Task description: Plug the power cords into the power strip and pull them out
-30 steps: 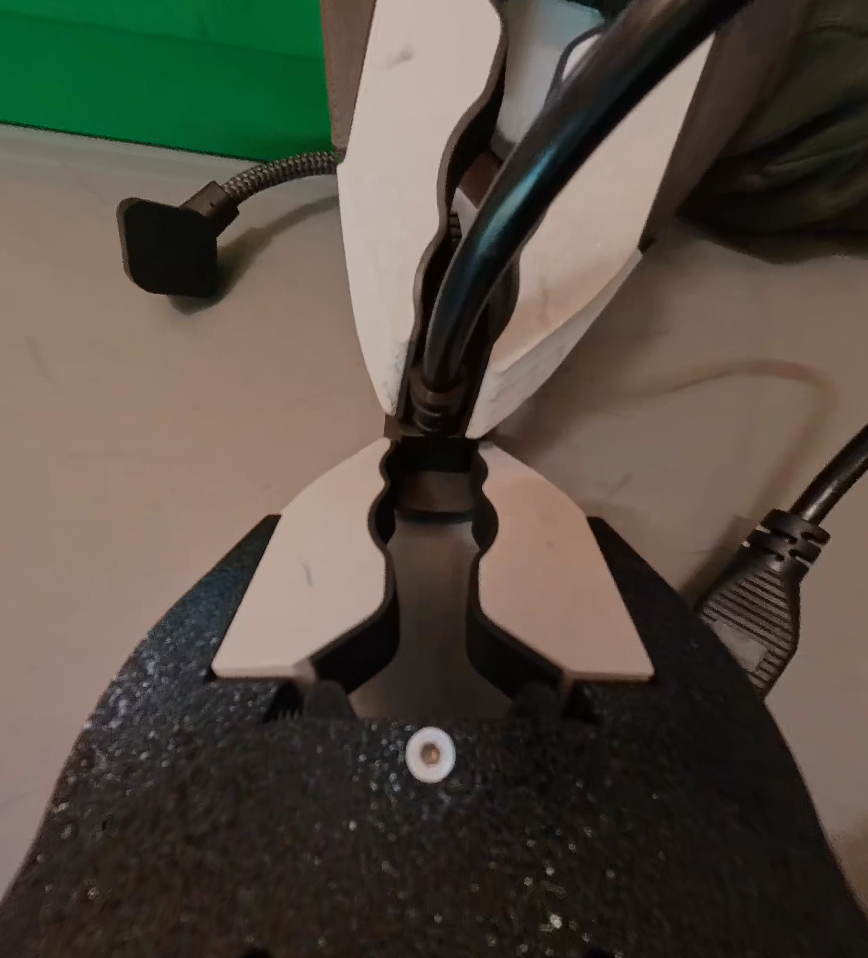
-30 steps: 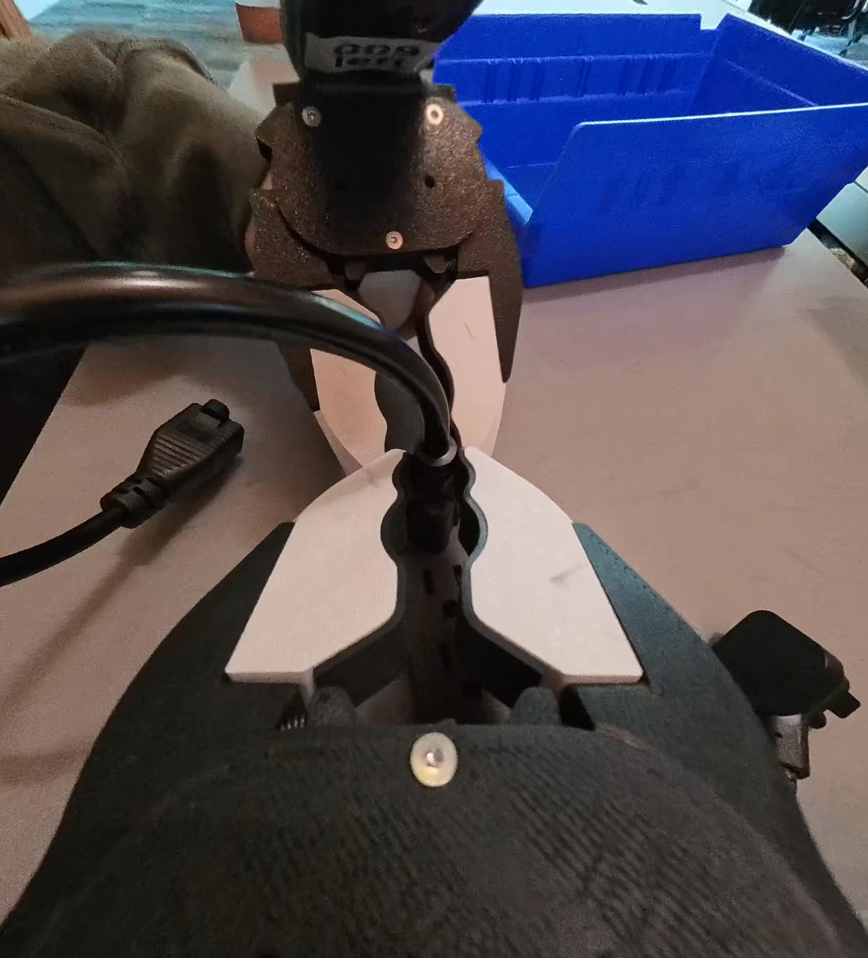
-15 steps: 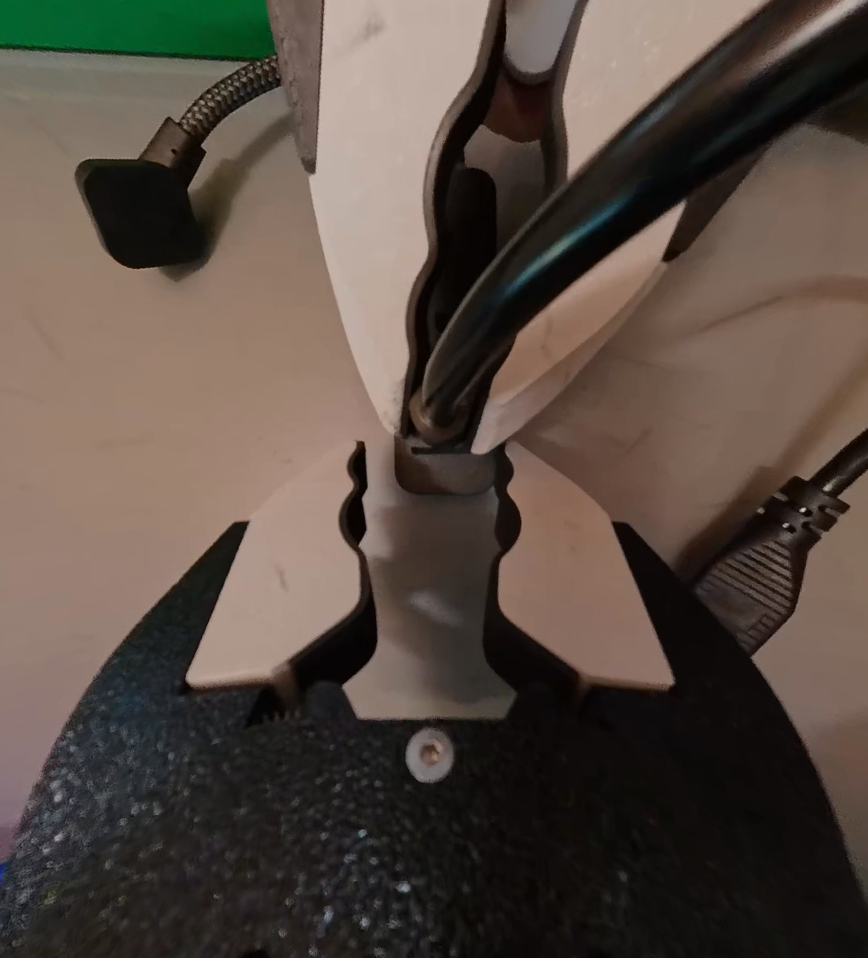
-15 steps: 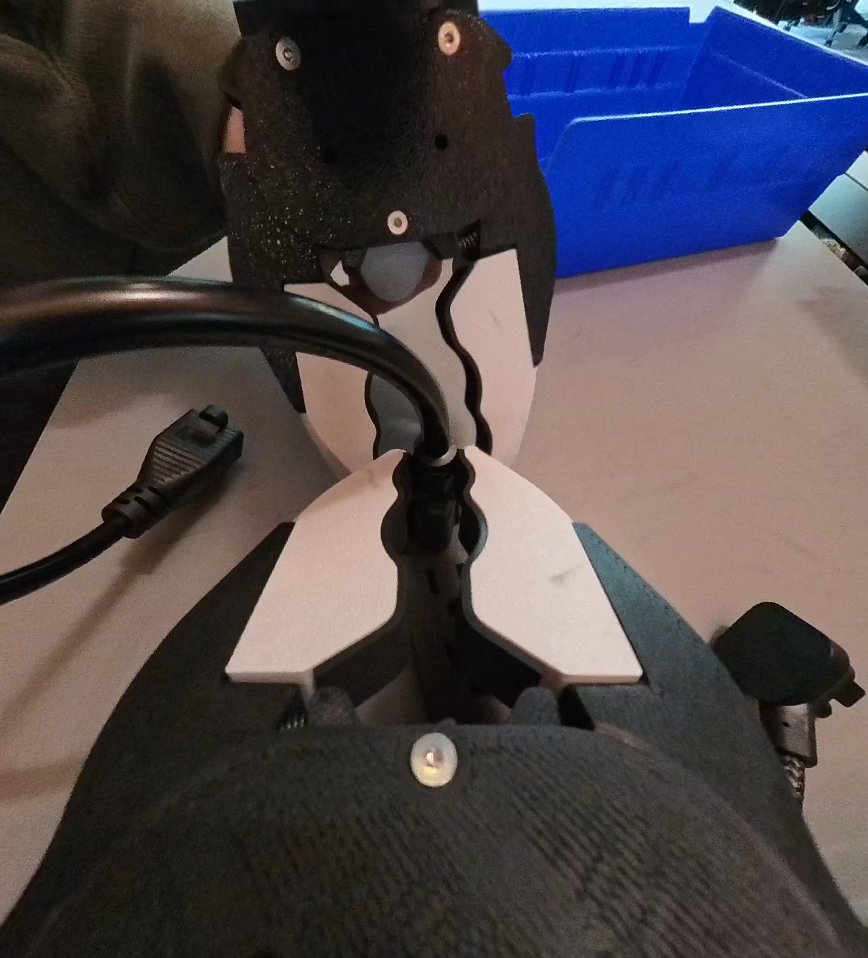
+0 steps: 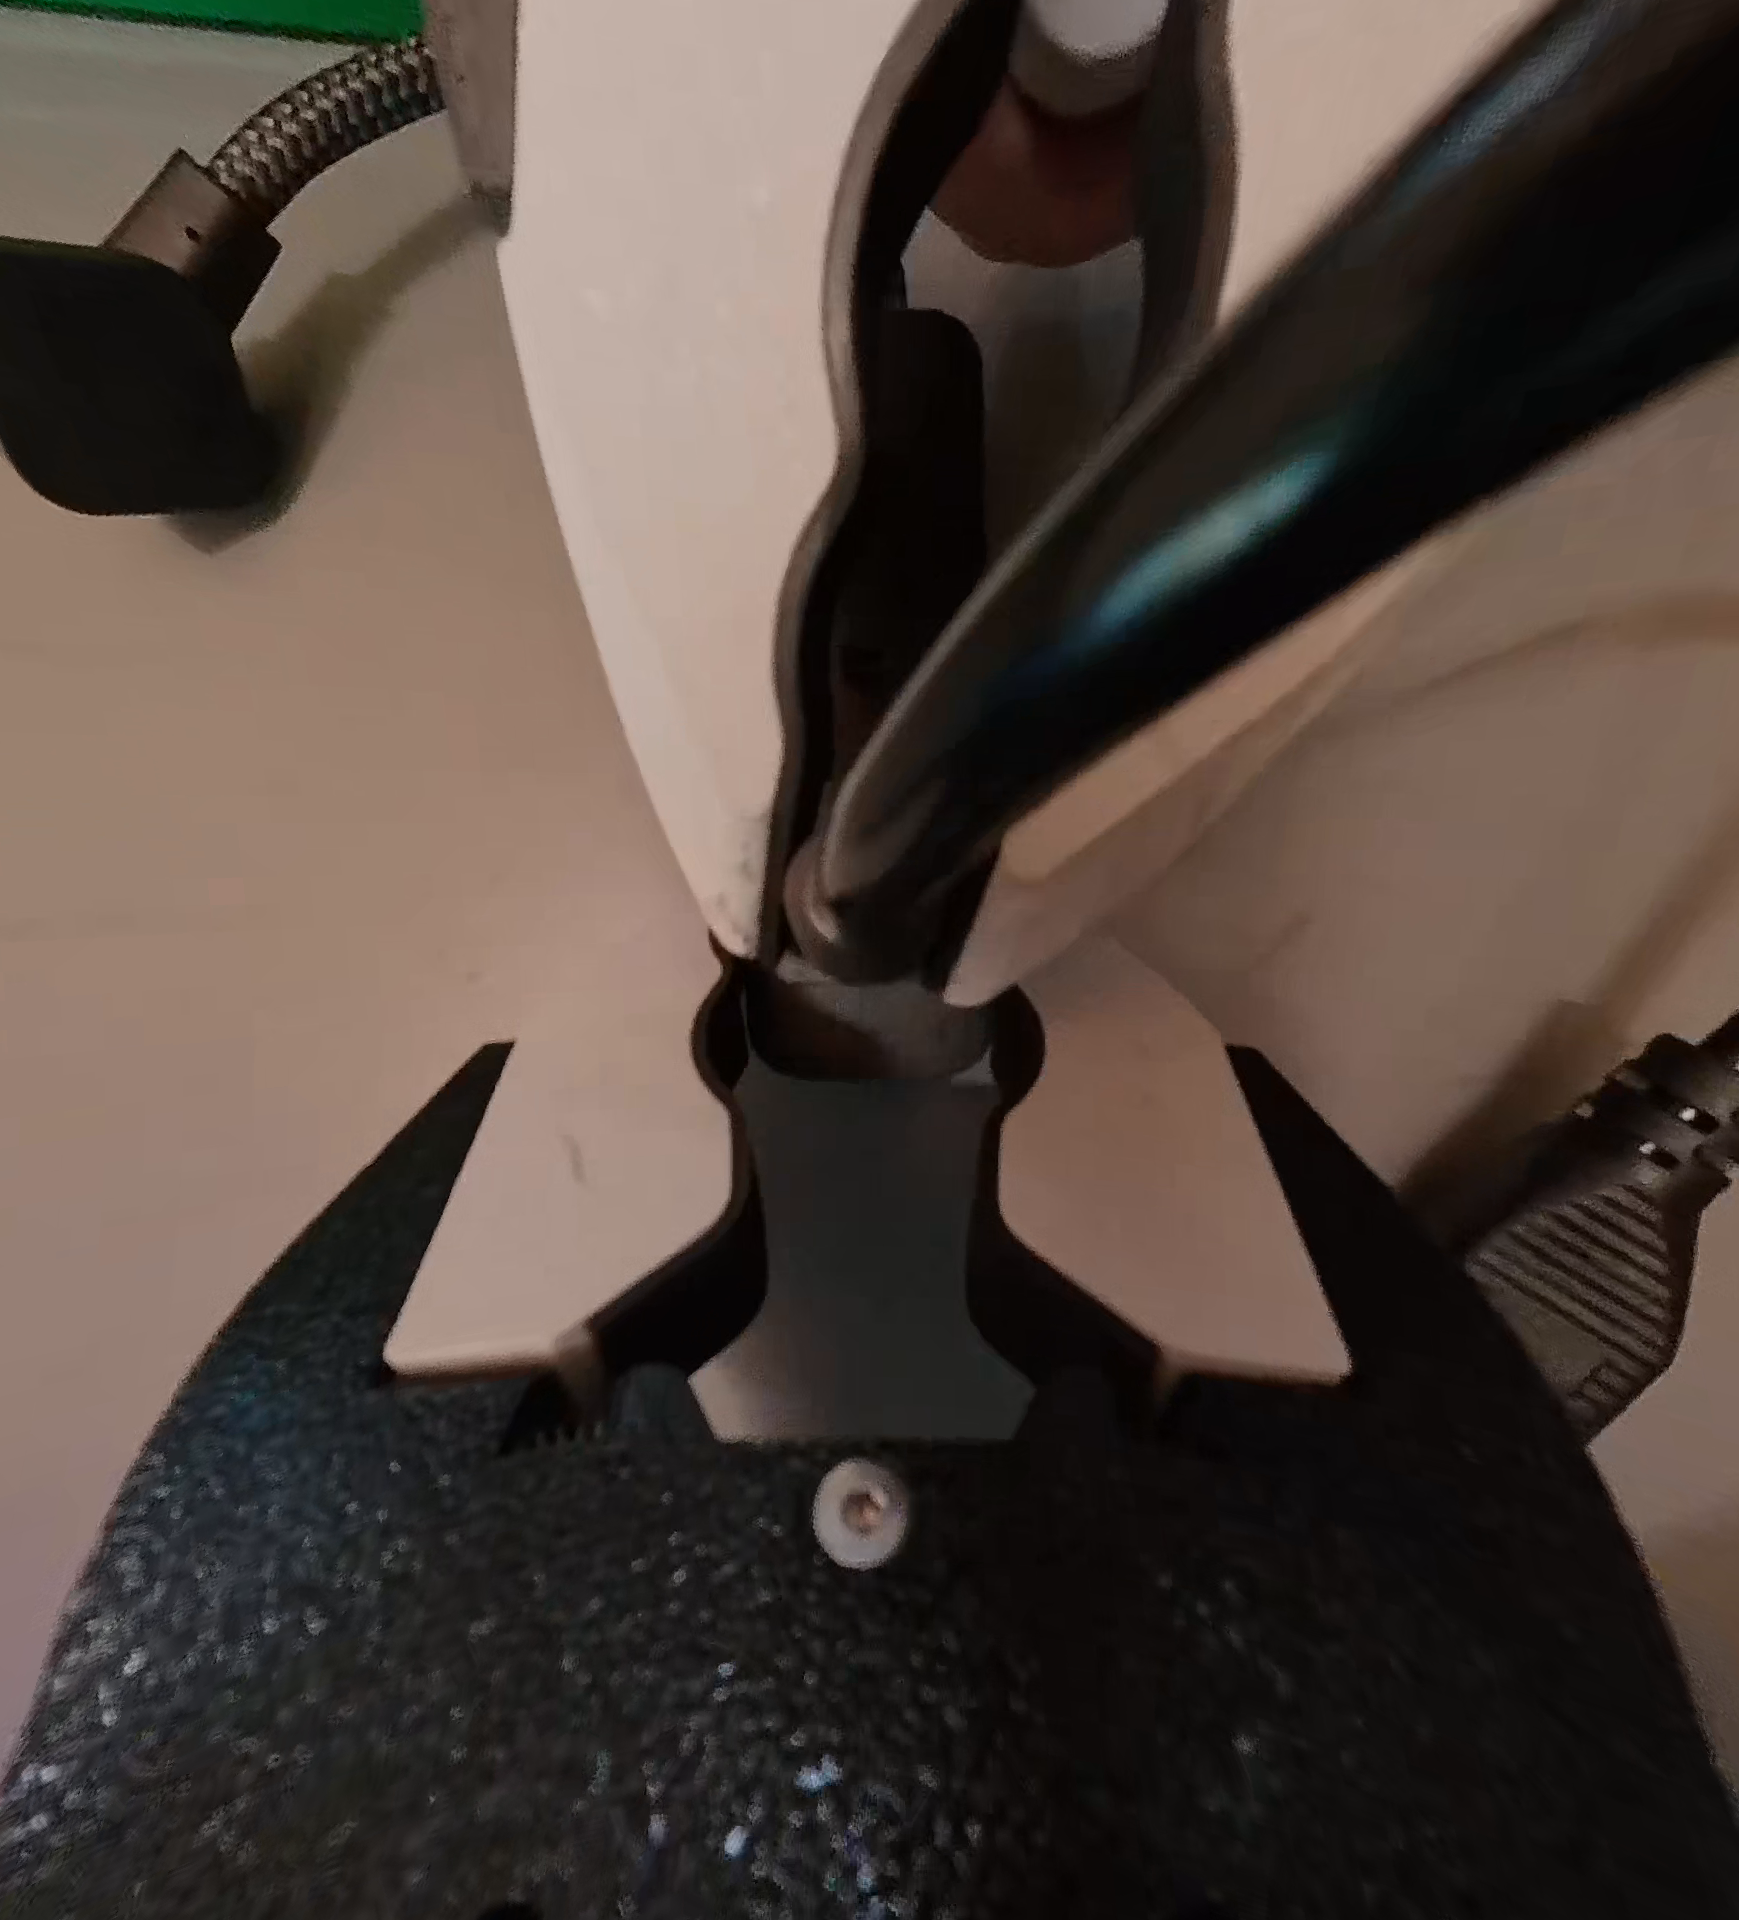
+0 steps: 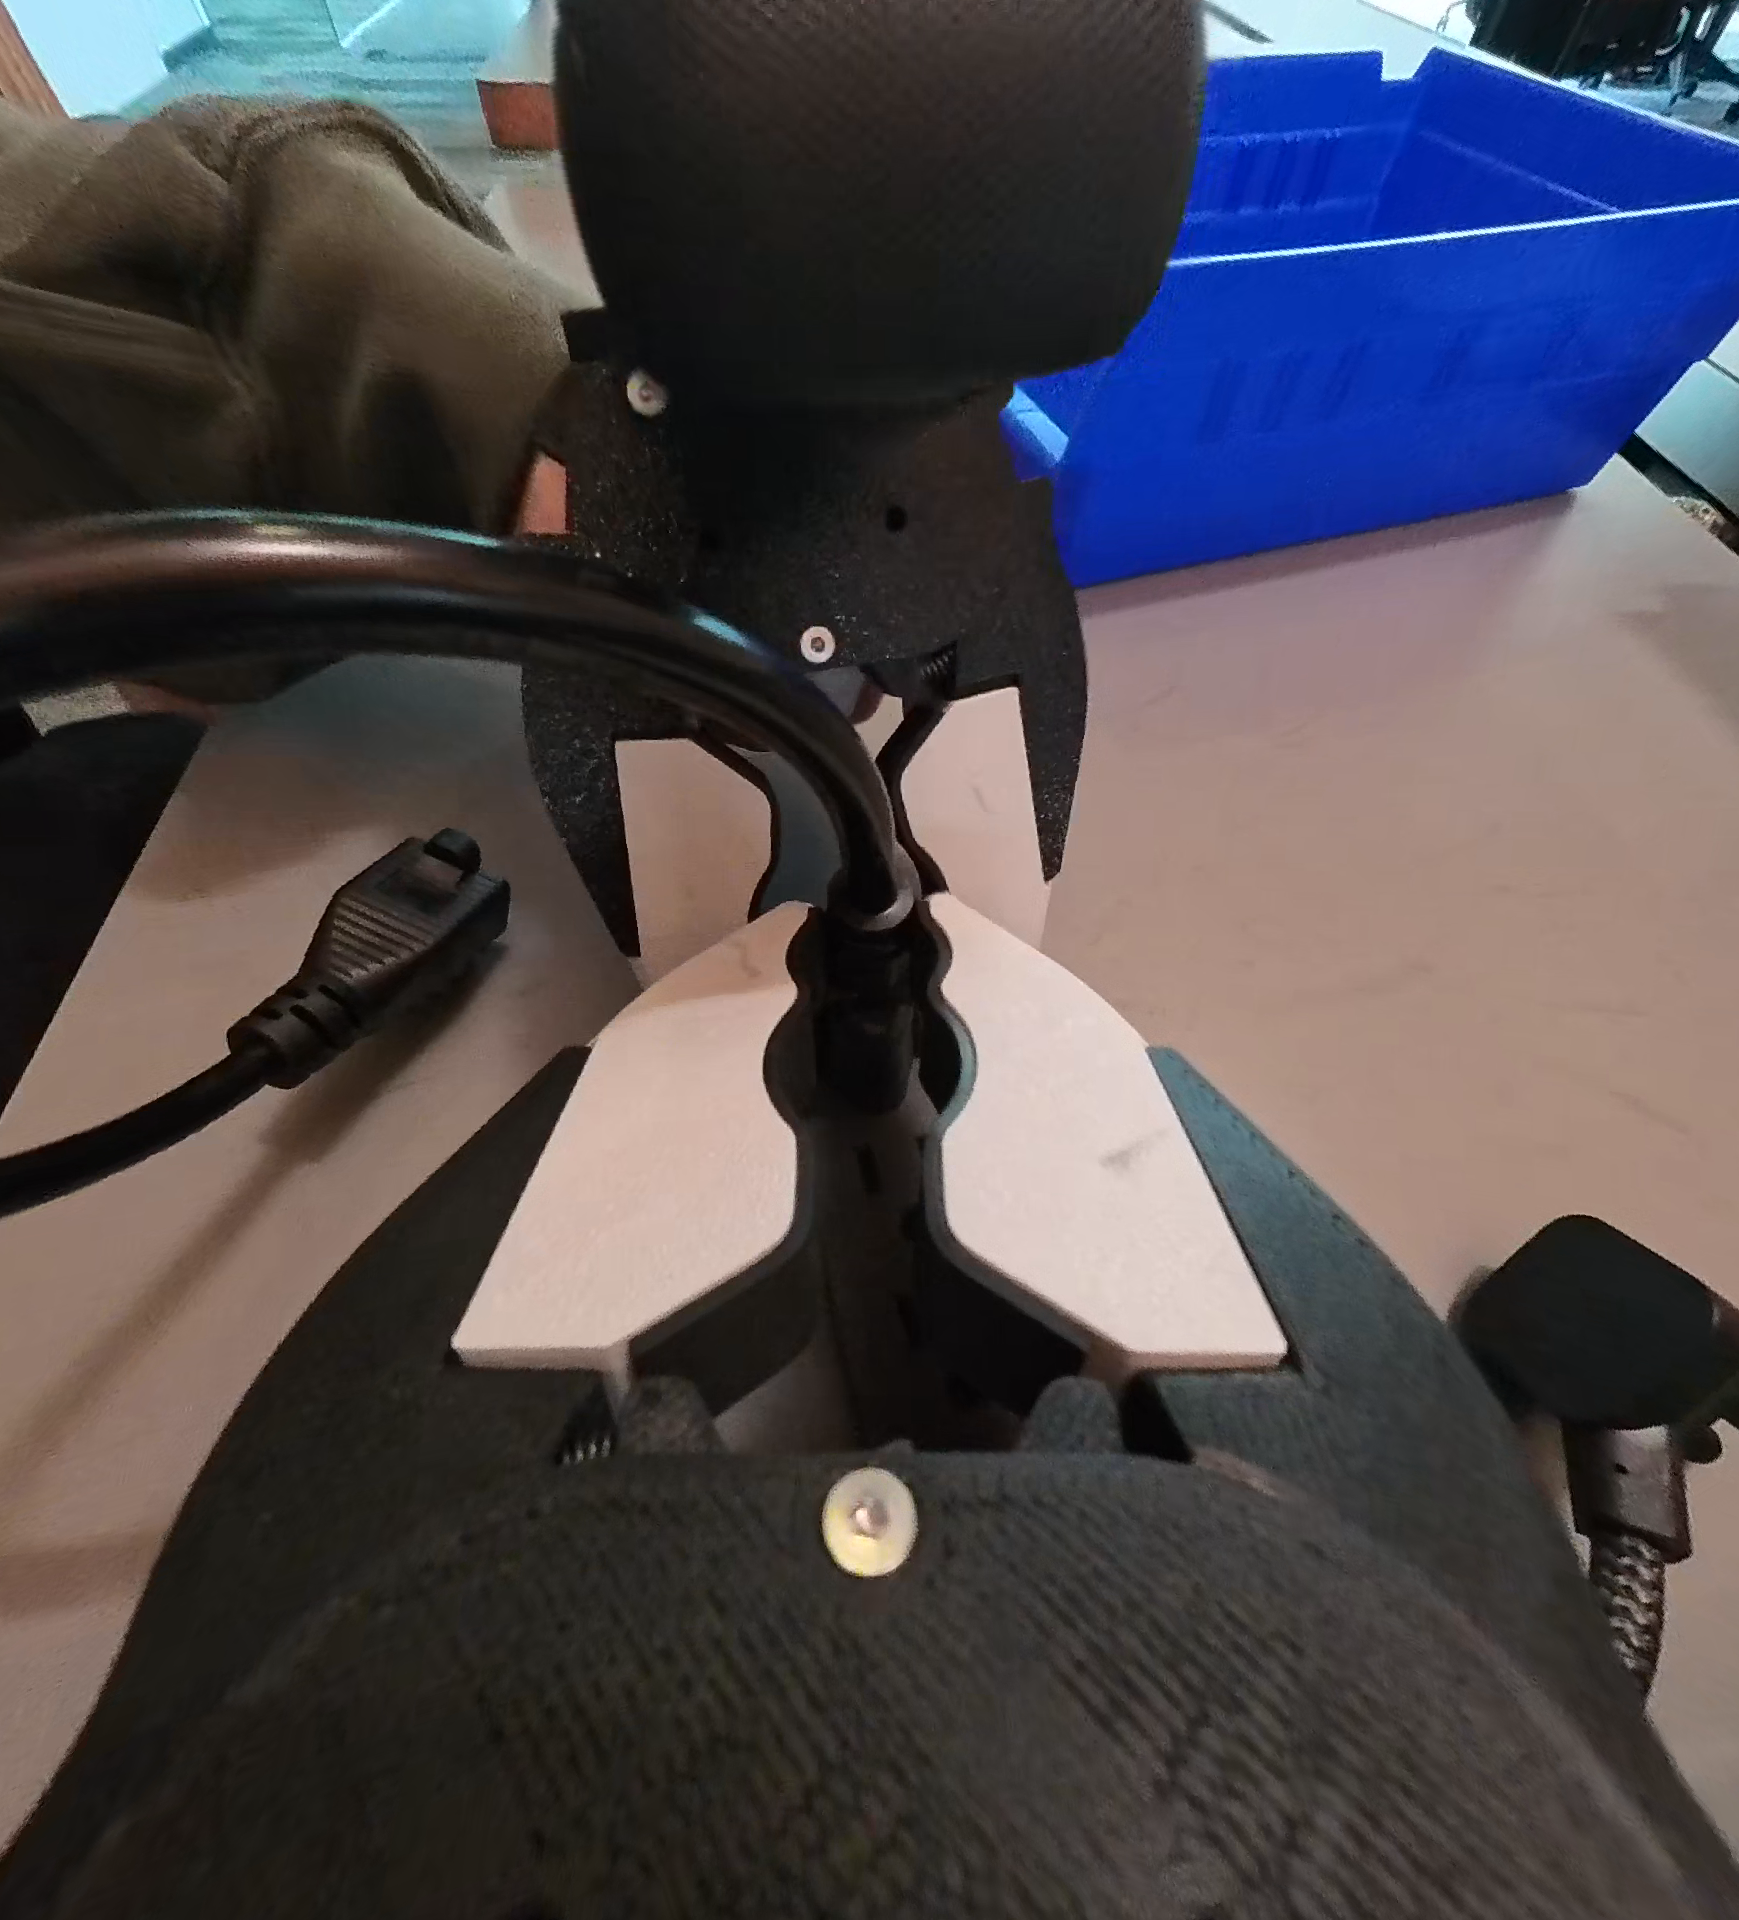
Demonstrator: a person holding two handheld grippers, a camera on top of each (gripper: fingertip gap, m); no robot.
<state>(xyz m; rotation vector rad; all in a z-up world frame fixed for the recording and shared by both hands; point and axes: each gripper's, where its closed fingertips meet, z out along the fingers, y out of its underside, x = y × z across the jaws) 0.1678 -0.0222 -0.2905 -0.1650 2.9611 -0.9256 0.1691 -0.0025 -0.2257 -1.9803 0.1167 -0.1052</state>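
**Two grippers meet tip to tip over a black plug**

The right gripper (image 6: 870,914) is closed on the strain relief of a black power cord (image 6: 377,566), which it holds between its two white fingers (image 6: 657,1143). From this grip the cord rises, bends in an arch to the left and leaves the picture at the left edge. In the left wrist view the same cord (image 5: 1312,499) crosses the picture from the upper right down to the tips of the right gripper (image 5: 865,935).

The left gripper (image 5: 870,1049) stands directly opposite the right gripper, tip against tip. Its white fingers (image 5: 574,1195) are spread apart, and a grey block (image 5: 865,1247) sits in the gap between them; I cannot tell if the fingers press on it. In the right wrist view the left gripper (image 6: 844,862) comes down from above, held by a person with an olive sleeve (image 6: 169,332).

Left of the right gripper, a second black connector (image 6: 397,935) with its cord lies on the light surface (image 6: 1416,935). Right of this gripper, near its body, lies a black plug with a braided cable (image 6: 1613,1340). Behind the left gripper, to the right, a blue plastic bin (image 6: 1467,343) stands on the surface.
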